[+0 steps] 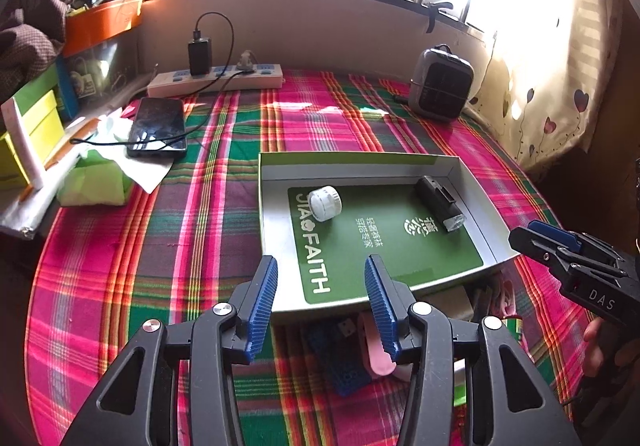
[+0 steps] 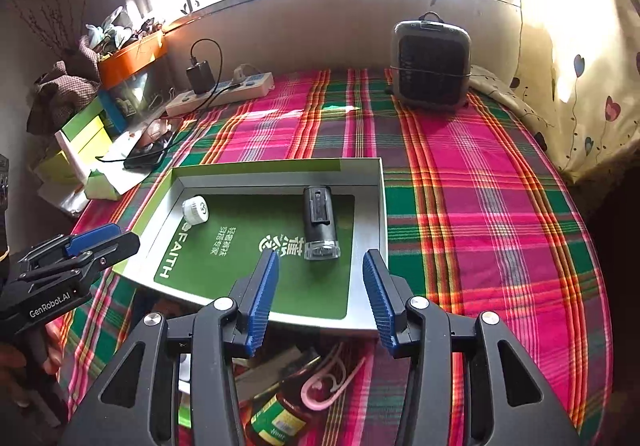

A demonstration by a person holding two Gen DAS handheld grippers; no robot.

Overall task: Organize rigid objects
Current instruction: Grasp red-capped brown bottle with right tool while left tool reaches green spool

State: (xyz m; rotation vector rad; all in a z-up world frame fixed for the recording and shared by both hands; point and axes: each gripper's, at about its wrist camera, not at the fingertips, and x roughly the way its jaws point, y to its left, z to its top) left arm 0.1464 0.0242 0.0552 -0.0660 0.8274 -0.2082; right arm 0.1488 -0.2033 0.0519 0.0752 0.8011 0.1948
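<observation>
A shallow grey box lid with a green printed floor (image 1: 276, 166) (image 2: 380, 206) lies on the plaid cloth. In it lie a white cap (image 1: 325, 203) (image 2: 195, 209) and a black torch with a clear lens (image 1: 440, 204) (image 2: 319, 222). My left gripper (image 1: 322, 268) is open and empty above the lid's near edge. My right gripper (image 2: 320, 262) is open and empty above the lid's near right part. Loose items lie between the lid and me: a blue block (image 1: 348, 366), a pink hook (image 2: 324, 386), a small bottle (image 2: 276, 422).
A phone (image 1: 158, 126) on a cable, tissues (image 1: 96, 174) and stacked boxes (image 1: 32, 126) crowd the left. A power strip (image 1: 216, 80) lies along the back wall. A small grey heater (image 2: 430, 62) stands at the back right. A curtain (image 2: 580, 86) hangs at the right.
</observation>
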